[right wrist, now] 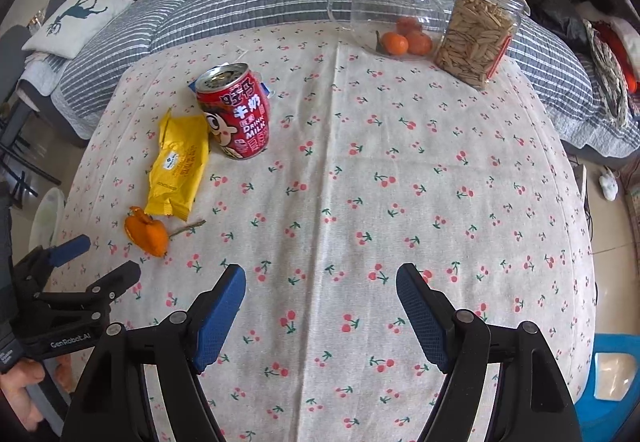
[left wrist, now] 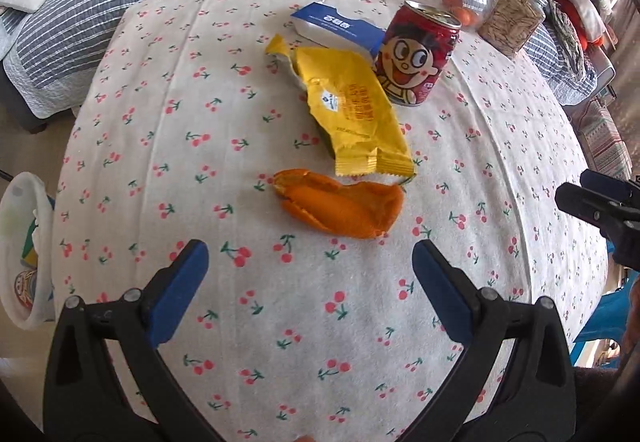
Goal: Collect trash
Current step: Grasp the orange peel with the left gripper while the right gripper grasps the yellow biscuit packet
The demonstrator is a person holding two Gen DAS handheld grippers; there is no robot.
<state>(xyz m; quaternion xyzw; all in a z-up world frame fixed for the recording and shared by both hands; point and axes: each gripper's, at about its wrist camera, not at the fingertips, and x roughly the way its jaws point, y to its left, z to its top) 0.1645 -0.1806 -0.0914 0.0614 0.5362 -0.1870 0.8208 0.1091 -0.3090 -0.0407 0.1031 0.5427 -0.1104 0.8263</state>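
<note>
While both the left gripper [left wrist: 310, 262] and right gripper [right wrist: 320, 284] hover open and empty above the surface [right wrist: 400, 181], orange peel [left wrist: 340, 207] lies beside a yellow wrapper [left wrist: 356, 113] and red can [left wrist: 416, 57].

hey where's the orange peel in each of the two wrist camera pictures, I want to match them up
Left wrist view: the orange peel lies at centre, just ahead of the open left claw, below the yellow wrapper.
Right wrist view: the peel sits at lower left, near the table's left edge, far left of the open right claw.
Shared landmark: the red milk can, upright beside the wrapper.
</note>
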